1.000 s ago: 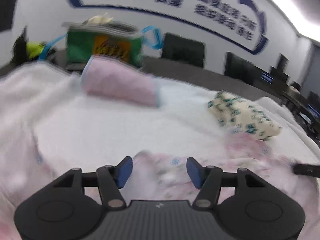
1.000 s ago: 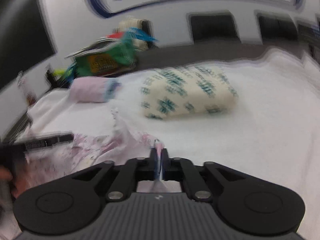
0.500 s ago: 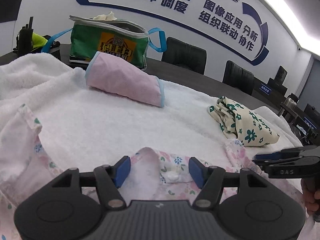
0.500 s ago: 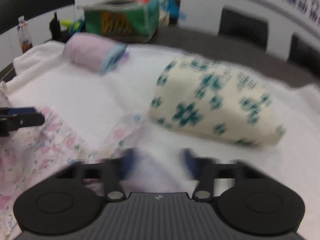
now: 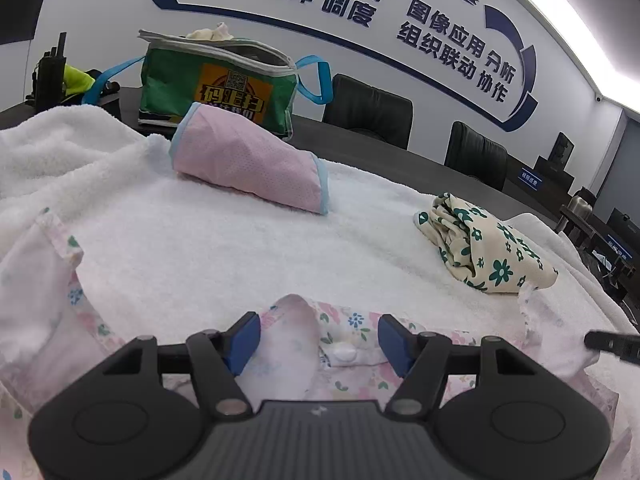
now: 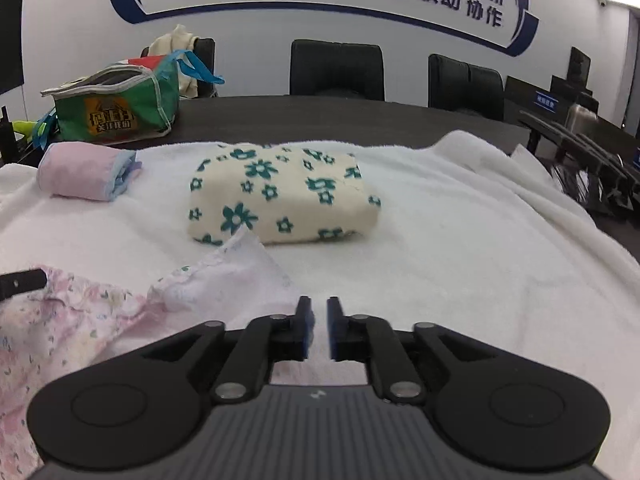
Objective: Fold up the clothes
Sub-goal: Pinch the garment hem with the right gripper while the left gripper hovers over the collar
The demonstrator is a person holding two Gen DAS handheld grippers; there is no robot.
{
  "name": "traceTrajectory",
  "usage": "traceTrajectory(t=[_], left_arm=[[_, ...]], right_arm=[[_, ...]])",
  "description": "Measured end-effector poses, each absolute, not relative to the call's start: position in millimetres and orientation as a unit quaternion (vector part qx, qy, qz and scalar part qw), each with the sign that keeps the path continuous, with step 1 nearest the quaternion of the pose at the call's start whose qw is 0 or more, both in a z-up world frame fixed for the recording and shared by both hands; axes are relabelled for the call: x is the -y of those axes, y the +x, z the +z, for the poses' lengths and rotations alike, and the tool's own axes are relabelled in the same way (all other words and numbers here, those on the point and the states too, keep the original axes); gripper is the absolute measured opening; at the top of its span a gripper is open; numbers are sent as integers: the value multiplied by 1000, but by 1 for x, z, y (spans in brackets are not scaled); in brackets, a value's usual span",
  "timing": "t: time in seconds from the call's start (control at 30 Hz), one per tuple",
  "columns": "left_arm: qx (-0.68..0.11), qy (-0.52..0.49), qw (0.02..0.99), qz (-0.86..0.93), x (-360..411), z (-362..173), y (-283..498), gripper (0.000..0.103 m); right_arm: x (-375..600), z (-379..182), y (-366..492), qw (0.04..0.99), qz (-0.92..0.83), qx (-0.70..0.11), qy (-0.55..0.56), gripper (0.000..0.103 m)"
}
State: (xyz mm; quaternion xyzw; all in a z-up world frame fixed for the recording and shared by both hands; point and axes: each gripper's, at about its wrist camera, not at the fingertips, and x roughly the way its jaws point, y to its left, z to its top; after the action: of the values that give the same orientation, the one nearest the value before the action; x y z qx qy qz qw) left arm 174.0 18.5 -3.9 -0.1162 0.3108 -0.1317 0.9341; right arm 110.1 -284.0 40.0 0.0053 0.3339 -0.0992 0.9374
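Hovering over the collar of the pink floral shirt [image 5: 352, 332], the left gripper [image 5: 319, 338] is wide open, holding nothing. Right gripper [image 6: 319, 322] is almost closed, empty, beside the sleeve [image 6: 236, 268]. Plenty of bare white towel [image 6: 460, 248] beyond. Further back: a folded flowery bundle [image 6: 280, 196], a pink roll [image 5: 248, 164], and a green bag [image 5: 216, 84] with cloth poking out.

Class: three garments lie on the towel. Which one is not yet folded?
The pink floral shirt, spread open under the left gripper; the plain pink and green-flowered garments are folded bundles.
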Motion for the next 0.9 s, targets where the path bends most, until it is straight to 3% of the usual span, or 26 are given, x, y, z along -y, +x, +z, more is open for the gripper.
traceTrajectory(t=[0.03,0.1,0.17,0.2,0.23,0.27,0.53,0.57,0.63,0.67,0.7,0.73,0.77,0.8,0.83,0.87,0.9], left_arm=[[-311,-115,934,-133,-18,-4,174,65],[-311,-113,934,-135,-17,-4,174,69],[-311,-113,934,-137,-17,-4,174,69],[-311,-114,934,-137,-17,-4,174,69],[-311,-114,934,-137,-17,-4,174,69],[-311,-114,934,-137,-17,-4,174,69],[-310,-124,932,-138,-20,-5,174,69],[-311,-126,932,-138,-20,-5,175,69],[-311,-128,931,-139,-20,-4,175,69],[-311,-127,932,-137,-20,-4,175,69],[-311,-125,932,-136,-19,-4,175,69],[-311,-124,933,-135,-19,-3,175,69],[-311,-122,933,-133,-18,-3,175,69],[-311,-125,933,-131,-20,-2,175,69],[-312,-129,933,-128,-23,-1,175,69],[-312,-133,932,-125,-25,1,175,69],[-312,-138,932,-123,-28,2,175,69]], right_arm=[[284,40,107,937,-99,-335,7,25],[285,44,104,944,-76,-320,13,60],[288,43,107,945,-55,-322,21,66],[290,41,110,943,-45,-329,26,61],[292,39,113,940,-36,-338,29,42],[292,32,117,934,-33,-355,23,2],[285,32,139,937,-90,-336,-29,1],[283,35,137,934,-84,-345,-26,5],[283,42,123,932,-59,-357,-6,38],[284,45,113,934,-50,-353,7,73],[285,46,105,936,-42,-350,12,84],[286,47,98,937,-35,-348,16,84],[285,43,95,933,-29,-359,15,74],[284,40,93,929,-24,-369,14,47],[281,34,96,923,-17,-384,9,31],[277,26,99,917,-11,-398,1,6],[274,24,101,919,-16,-394,-9,4]])
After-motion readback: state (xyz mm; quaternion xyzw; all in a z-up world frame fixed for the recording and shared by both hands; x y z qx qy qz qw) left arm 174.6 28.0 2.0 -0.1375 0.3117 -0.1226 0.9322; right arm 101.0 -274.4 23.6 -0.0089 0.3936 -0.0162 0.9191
